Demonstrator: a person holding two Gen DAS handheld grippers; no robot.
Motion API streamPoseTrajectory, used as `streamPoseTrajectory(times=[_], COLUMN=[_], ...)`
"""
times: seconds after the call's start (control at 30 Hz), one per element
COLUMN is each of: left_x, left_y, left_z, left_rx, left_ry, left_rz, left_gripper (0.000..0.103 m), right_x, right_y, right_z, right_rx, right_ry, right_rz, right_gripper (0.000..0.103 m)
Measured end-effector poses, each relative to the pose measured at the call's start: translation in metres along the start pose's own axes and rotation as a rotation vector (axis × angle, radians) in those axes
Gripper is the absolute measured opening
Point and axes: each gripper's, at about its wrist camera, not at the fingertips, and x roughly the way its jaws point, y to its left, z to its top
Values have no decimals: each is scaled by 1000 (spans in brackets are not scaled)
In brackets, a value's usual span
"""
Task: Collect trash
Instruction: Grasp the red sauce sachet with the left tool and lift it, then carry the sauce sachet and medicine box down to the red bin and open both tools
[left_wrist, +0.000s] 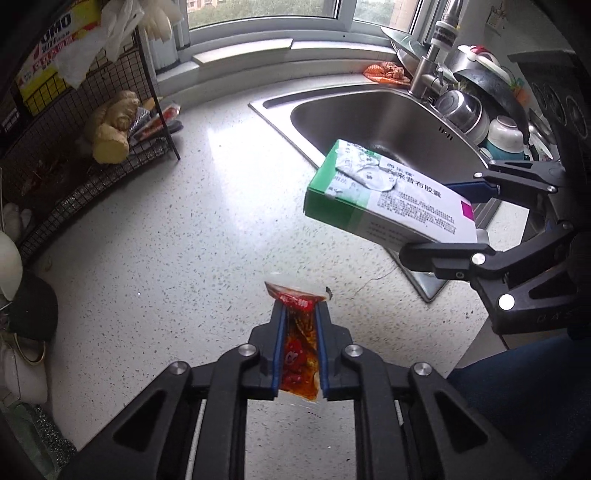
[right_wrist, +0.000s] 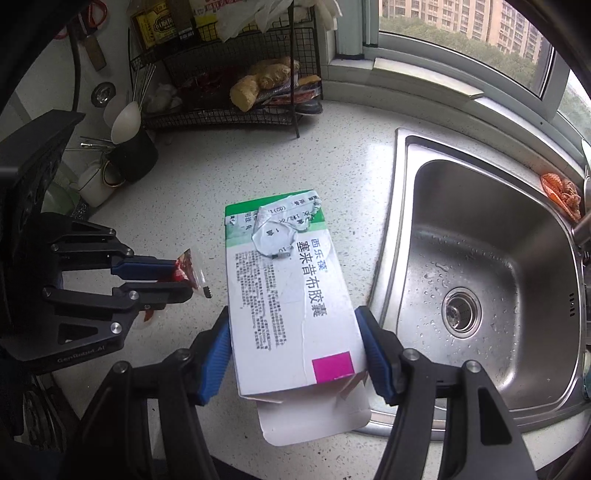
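Left tool pinching sauce packet.

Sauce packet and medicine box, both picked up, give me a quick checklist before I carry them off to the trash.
1. Left tool shut on sauce packet: ok.
2. Right tool clamped on medicine box: ok.
3. Both items clear of the countertop: ok.
4. Box flap closed: not ok, hangs open.
5. Packet sealed, no drips: cannot tell.
6. Trash bin located: cannot tell, none in view.
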Motion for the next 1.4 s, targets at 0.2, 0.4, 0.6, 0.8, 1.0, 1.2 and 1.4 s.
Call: streamPoseTrajectory(times=[0.2, 0.4, 0.6, 0.8, 1.0, 1.2, 1.4], left_x=[-28, -55, -73, -77, -74, -64, -48], left_y=[-41, -96, -160, -228, -291, -333, -352], left_z=[12, 13, 1, -19, -39, -52, -63], left_rx=[9, 17, 16, 34, 42, 48, 52], left_ry=[-49, -90, -131, -130, -110, -69, -20], left_rz=[37, 67, 43, 54, 51, 50, 17], left_gripper=[13, 13, 13, 13, 14, 14, 14], right_x=[-45, -89, -129, -168, -190, -200, -191], right_y=[-17, -39, -49, -58, -70, -89, -101], right_z=[-18, -51, -102, -155, -204, -253, -282], right_rx=[-2, 27, 45, 29, 25, 74, 142], right_ry=[-55, -129, -174, -195, -197, -173, -116], right_rz=[-23, -17, 2, -9, 18, 11, -3], right_gripper=[61, 61, 61, 61, 61, 61, 61])
